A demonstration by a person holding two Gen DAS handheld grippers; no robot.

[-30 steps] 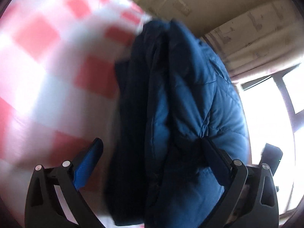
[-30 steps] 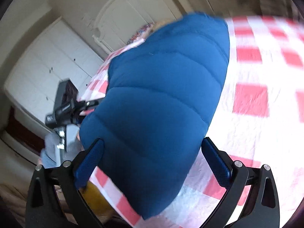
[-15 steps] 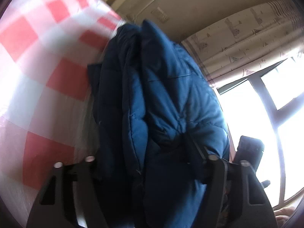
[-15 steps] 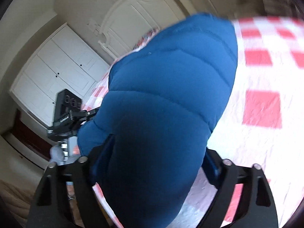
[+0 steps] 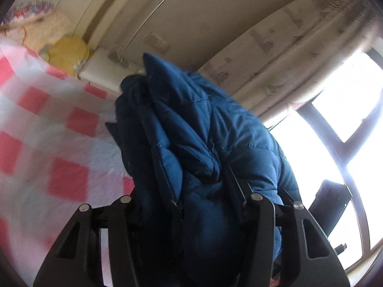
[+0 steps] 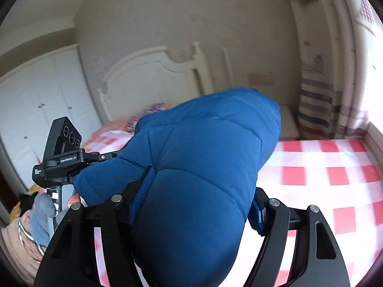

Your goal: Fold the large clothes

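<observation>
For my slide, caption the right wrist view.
Right gripper clamps the blue puffer jacket above the red-checked bed.

one jacket (blue), two grippers

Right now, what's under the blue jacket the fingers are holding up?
Under the blue jacket lies the red and white checked bedsheet. The part directly beneath is covered by the jacket's bulk, so anything lying there is hidden.
</observation>
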